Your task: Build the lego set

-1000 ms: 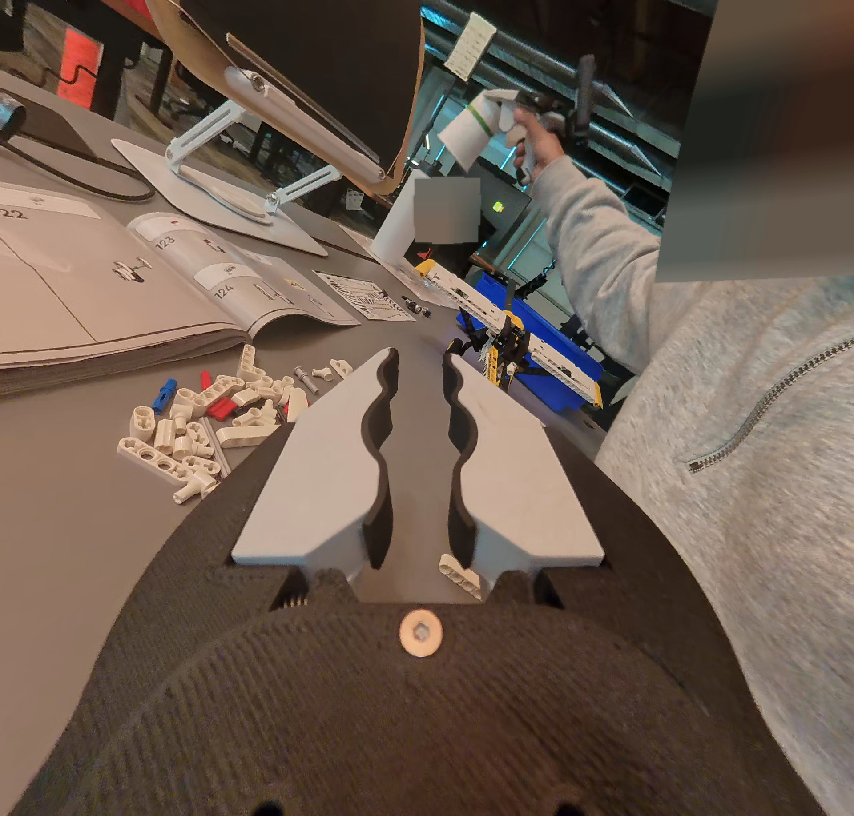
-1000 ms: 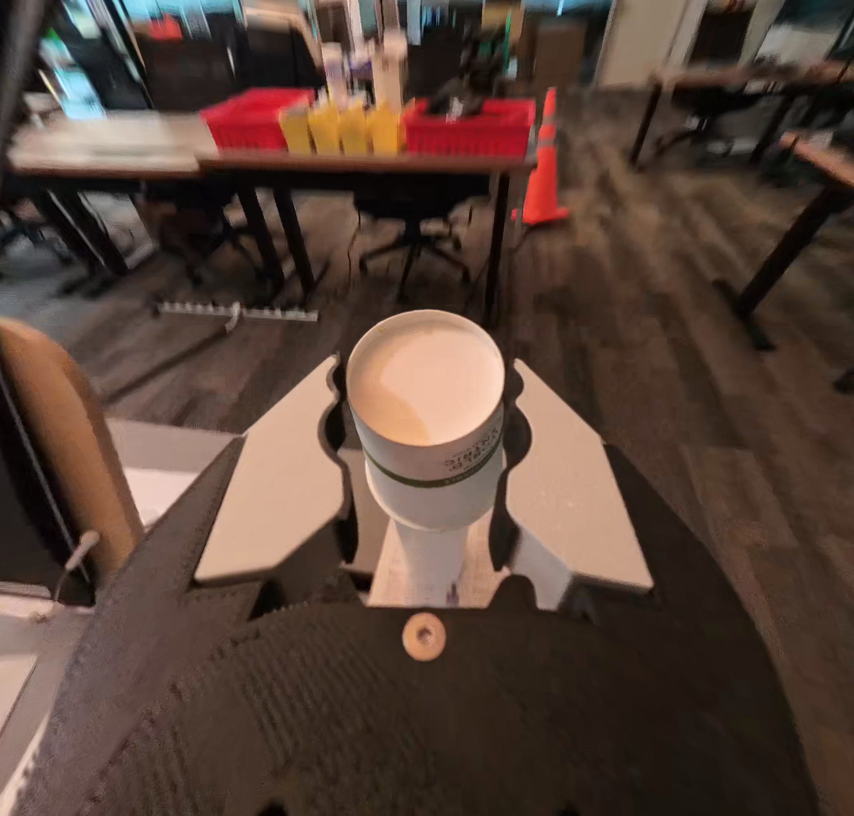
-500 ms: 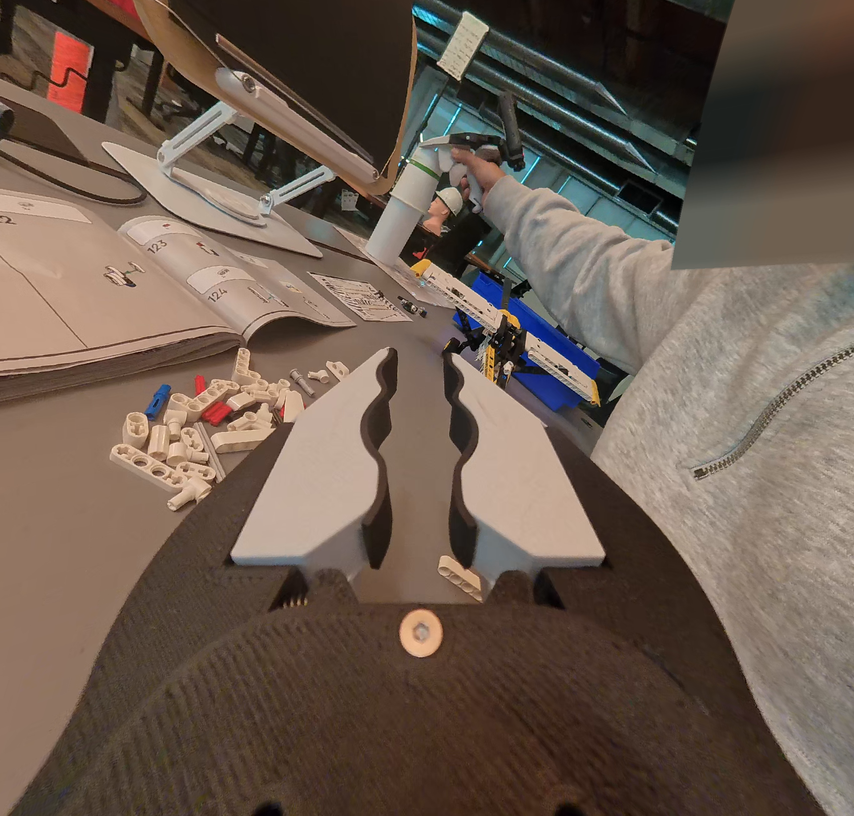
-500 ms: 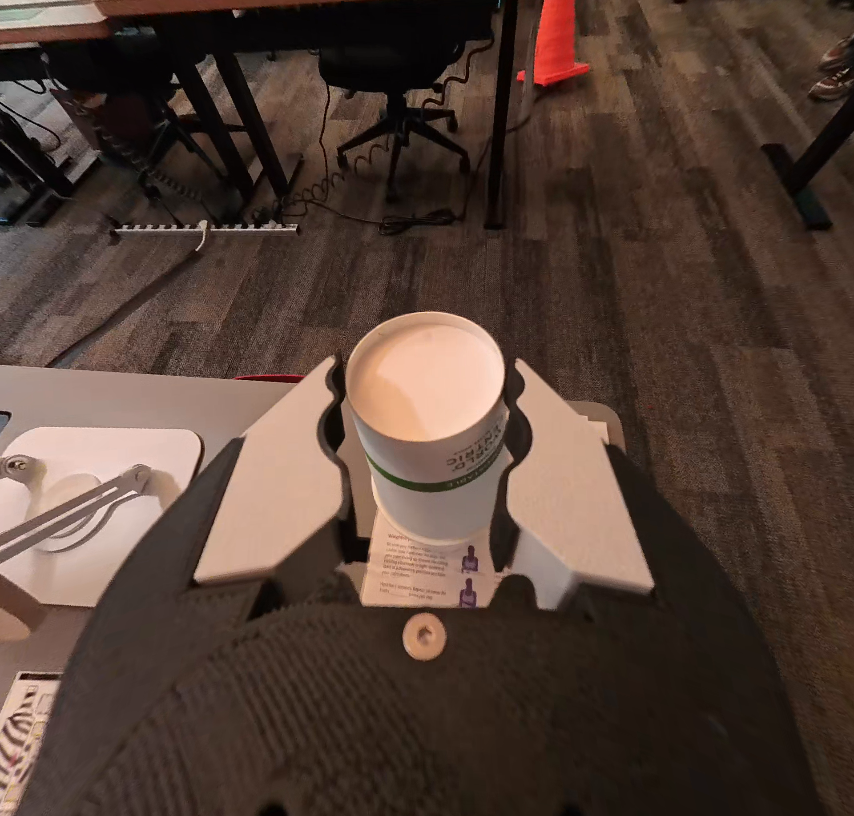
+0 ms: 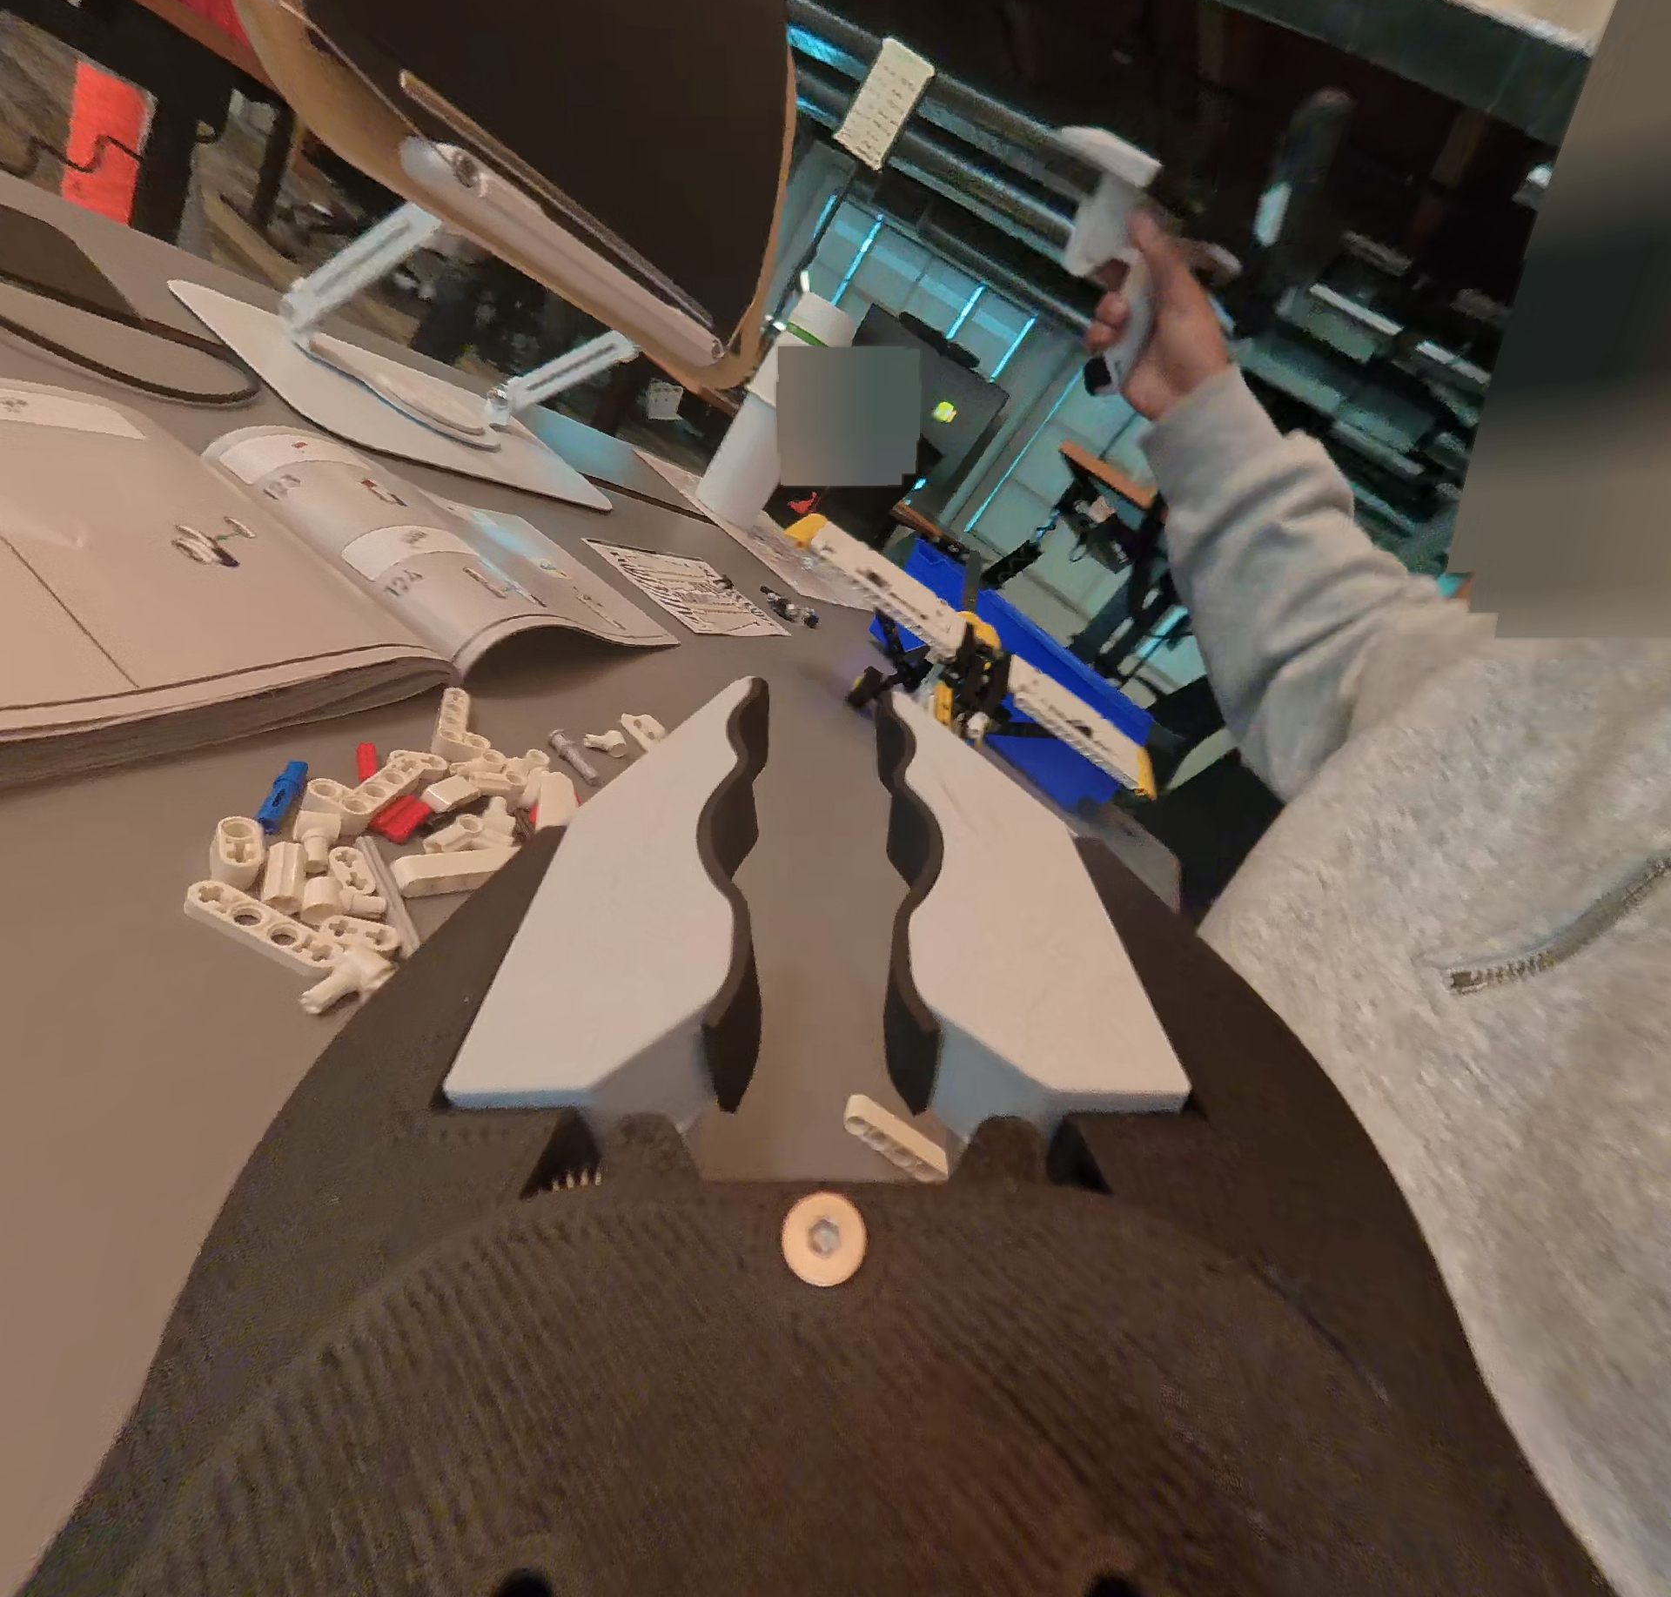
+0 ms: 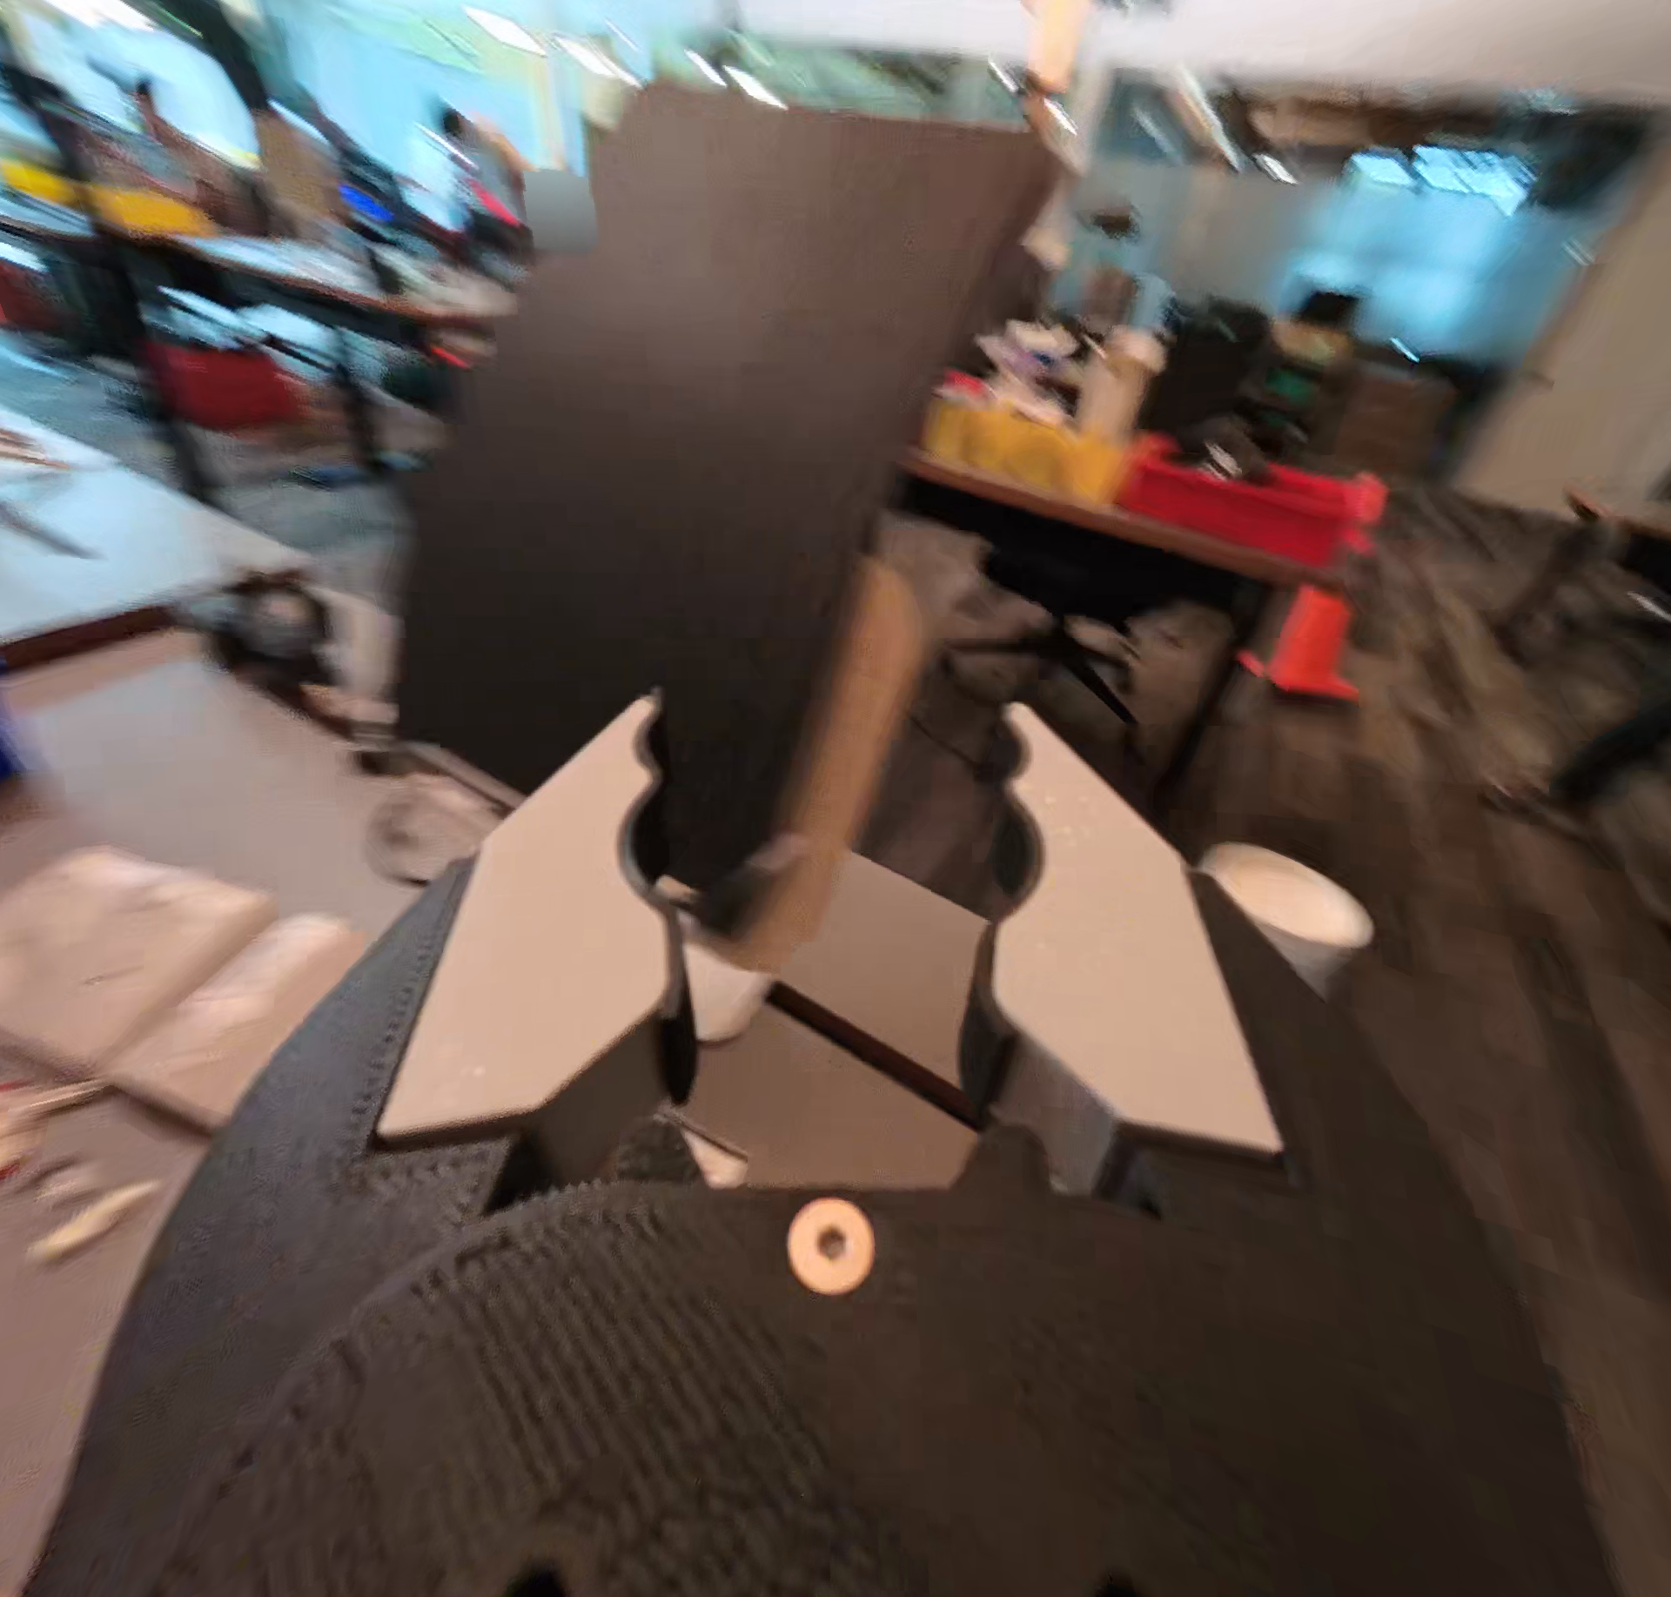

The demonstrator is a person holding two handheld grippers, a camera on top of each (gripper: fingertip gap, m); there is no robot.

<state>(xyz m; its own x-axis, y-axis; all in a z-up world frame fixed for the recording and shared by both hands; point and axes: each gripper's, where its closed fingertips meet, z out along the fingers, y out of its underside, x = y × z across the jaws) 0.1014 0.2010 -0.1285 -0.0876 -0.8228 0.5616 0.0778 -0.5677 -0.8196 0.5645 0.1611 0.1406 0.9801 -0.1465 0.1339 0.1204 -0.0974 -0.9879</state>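
A pile of small white, red and blue lego parts (image 5: 362, 830) lies on the grey table (image 5: 108, 1056), left of my left gripper (image 5: 818, 695). The left gripper is open and empty, low over the table. One white beam (image 5: 895, 1138) lies under its right finger. A long white and yellow partly built model (image 5: 977, 649) sits just beyond its tips. My right gripper (image 6: 832, 722) is open and empty, raised in the air. Its handle (image 5: 1108, 197) shows in a hand at upper right in the left wrist view. The right wrist view is blurred.
An open instruction booklet (image 5: 226, 559) lies at left, with a sticker sheet (image 5: 687, 591) beside it. A monitor on a white stand (image 5: 398, 360) is behind. A white cup (image 5: 759, 432) stands at the far table edge and also shows in the right wrist view (image 6: 1284, 912). A blue bin (image 5: 1049, 649) sits behind the model. Some 55 cm of space lies between my two pairs of fingers.
The right gripper set the white cup down at the far table edge, opened, and swung up and away from it. The left gripper has stayed in place.
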